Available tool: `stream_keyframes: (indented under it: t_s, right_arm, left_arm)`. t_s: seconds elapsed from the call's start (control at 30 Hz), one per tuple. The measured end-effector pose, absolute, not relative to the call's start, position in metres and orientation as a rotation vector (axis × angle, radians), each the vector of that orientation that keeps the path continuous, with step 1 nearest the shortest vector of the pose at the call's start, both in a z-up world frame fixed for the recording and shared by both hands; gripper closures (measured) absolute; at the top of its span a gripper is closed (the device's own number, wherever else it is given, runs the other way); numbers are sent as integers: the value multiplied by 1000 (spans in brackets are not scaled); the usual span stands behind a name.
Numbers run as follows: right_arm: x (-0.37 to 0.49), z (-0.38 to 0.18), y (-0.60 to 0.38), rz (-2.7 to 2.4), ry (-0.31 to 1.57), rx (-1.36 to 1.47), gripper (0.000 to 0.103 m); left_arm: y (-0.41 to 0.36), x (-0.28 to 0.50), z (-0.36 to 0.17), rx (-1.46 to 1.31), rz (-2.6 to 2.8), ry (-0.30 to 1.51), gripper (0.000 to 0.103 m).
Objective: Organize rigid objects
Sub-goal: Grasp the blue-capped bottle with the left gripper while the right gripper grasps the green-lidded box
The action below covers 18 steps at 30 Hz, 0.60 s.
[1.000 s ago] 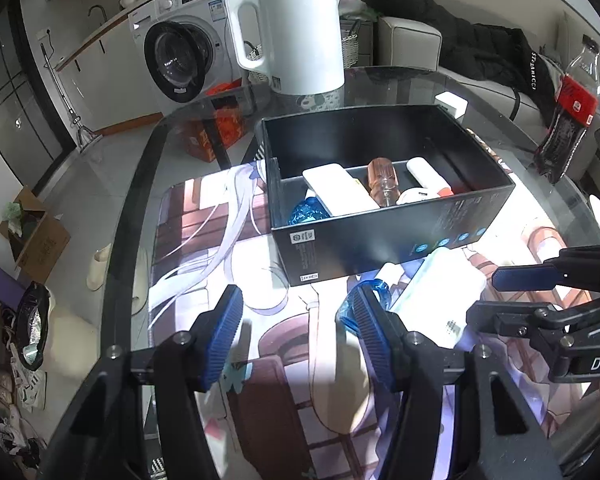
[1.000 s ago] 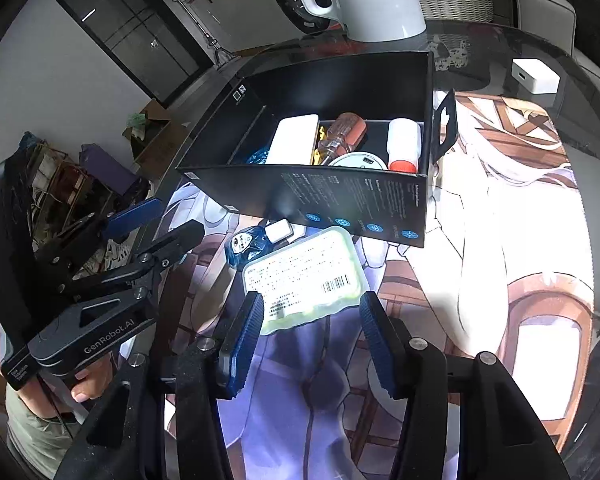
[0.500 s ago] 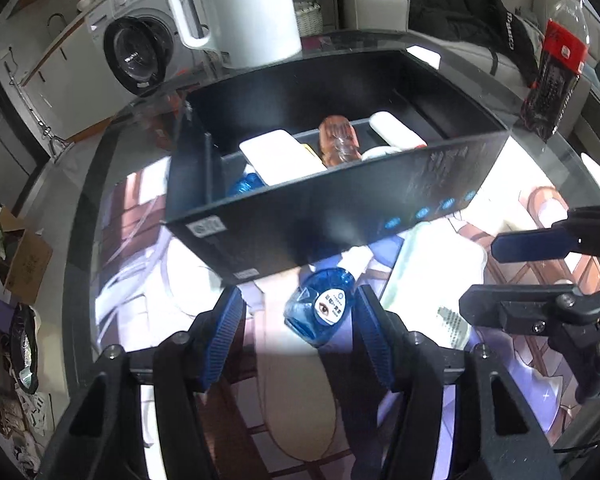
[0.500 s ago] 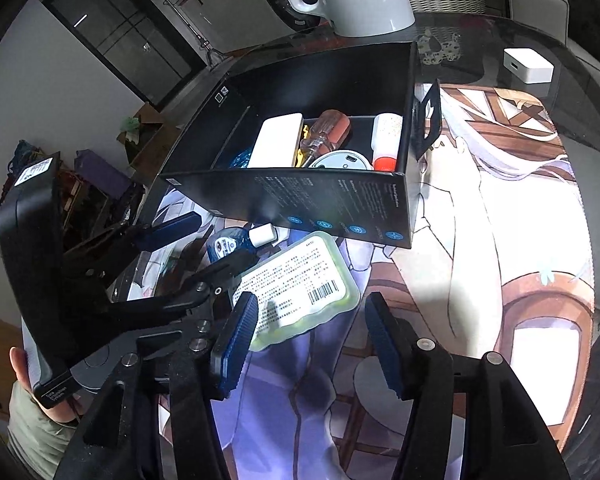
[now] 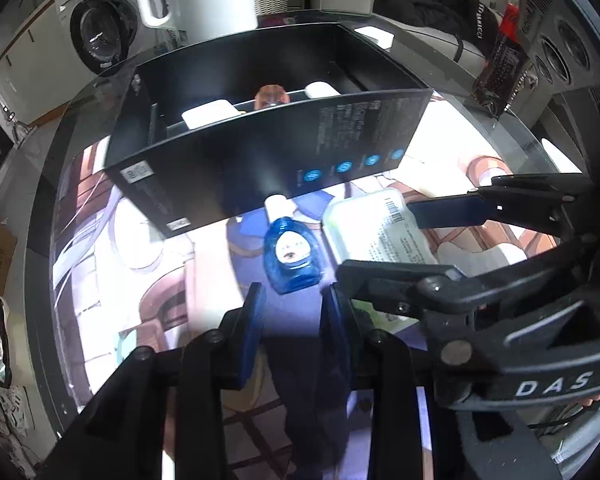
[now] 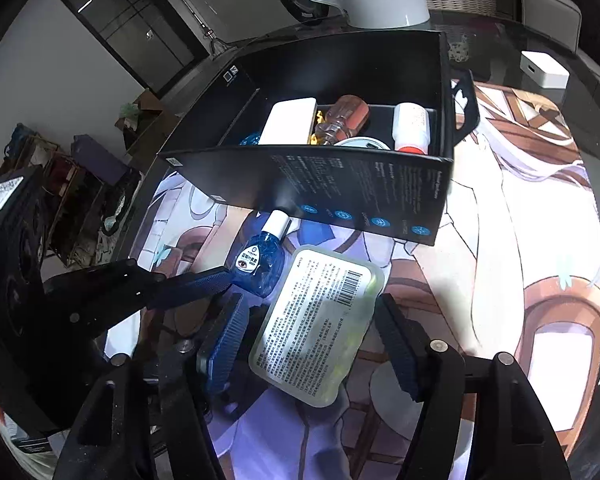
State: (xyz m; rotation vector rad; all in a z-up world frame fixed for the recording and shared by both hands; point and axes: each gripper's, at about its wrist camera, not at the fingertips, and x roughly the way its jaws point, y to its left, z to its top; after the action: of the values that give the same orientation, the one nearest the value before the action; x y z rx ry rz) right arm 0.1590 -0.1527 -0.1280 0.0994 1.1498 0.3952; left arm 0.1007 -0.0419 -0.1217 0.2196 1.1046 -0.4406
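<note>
Blue bottle (image 5: 290,254) lies just ahead of the left gripper (image 5: 292,304), jaws apart, empty. Right gripper (image 6: 312,340) straddles the pill case (image 6: 316,324), jaws wide, not touching.

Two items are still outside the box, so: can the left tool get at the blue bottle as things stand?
Probably yes. The left tool is open, and the blue bottle lies unobstructed just ahead of its fingers.

Blue eye-drop bottle (image 5: 290,254) lying flat, beside translucent labelled case (image 6: 315,327), before black box (image 6: 340,184)
</note>
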Motion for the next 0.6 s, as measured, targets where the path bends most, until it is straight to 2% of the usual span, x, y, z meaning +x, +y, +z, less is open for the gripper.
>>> stream_keyframes:
  t_s: [0.07, 0.1, 0.2, 0.33, 0.6]
  right_arm:
    - [159, -128, -148, 390, 1141, 52, 39]
    - [159, -128, -149, 377, 1137, 33, 43]
    - [160, -128, -154, 387, 1129, 12, 46]
    - [159, -121, -166, 350, 1106, -28, 56]
    - [161, -119, -190, 342, 1112, 51, 56]
  left_arm:
    - [-34, 105, -121, 204, -417, 1108, 71]
    - [-31, 105, -121, 198, -408, 1105, 67]
    - [-29, 105, -117, 178, -433, 1095, 51]
    - [-34, 107, -110, 176, -438, 1072, 50]
    - [-41, 127, -118, 141, -398, 1101, 51]
